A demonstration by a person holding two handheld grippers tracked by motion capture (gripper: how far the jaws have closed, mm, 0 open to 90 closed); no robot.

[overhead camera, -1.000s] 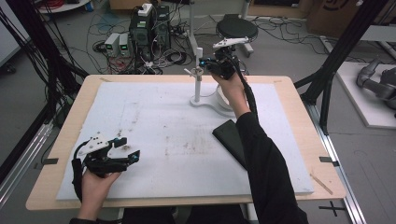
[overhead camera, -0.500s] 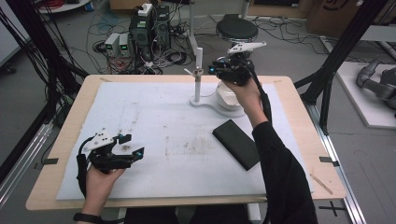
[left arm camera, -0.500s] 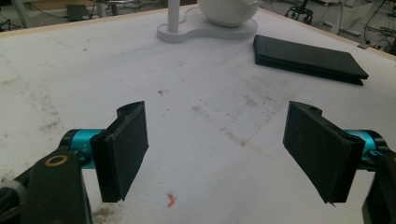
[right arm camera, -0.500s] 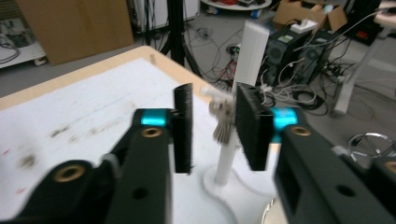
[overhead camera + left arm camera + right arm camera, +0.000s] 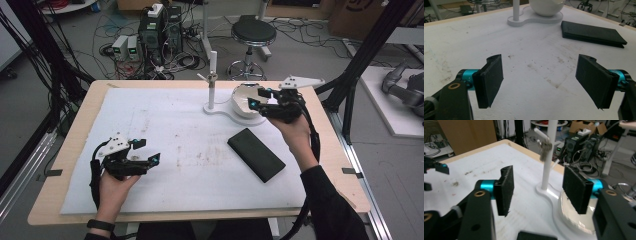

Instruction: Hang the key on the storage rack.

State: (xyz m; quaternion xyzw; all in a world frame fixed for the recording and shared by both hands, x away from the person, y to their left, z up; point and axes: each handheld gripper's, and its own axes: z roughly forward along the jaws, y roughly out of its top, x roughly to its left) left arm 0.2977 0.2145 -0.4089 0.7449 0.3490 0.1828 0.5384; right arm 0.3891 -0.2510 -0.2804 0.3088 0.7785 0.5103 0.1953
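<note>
A white stand has an upright pole (image 5: 211, 80) and a white bowl (image 5: 245, 95) on its base, at the table's far middle. Something small, grey and fuzzy (image 5: 545, 150) hangs from a peg on the pole (image 5: 548, 165). A flat black case (image 5: 256, 154) lies on the white mat, right of centre. My right gripper (image 5: 255, 97) is open just right of the bowl, its jaws pointing at it, with nothing between them (image 5: 537, 177). My left gripper (image 5: 150, 151) is open and empty over the mat's near left (image 5: 540, 67), facing the case (image 5: 592, 33) and bowl (image 5: 545, 6).
The white mat (image 5: 175, 125) covers most of the wooden table (image 5: 75, 150) and carries faint stains. Computers, cables and a stool (image 5: 252, 32) stand on the floor beyond the far edge. Black frame posts rise at both sides.
My right gripper has drawn back from above the stand, to the right and toward the person, and now sits lower beside the bowl. The left gripper has shifted slightly forward.
</note>
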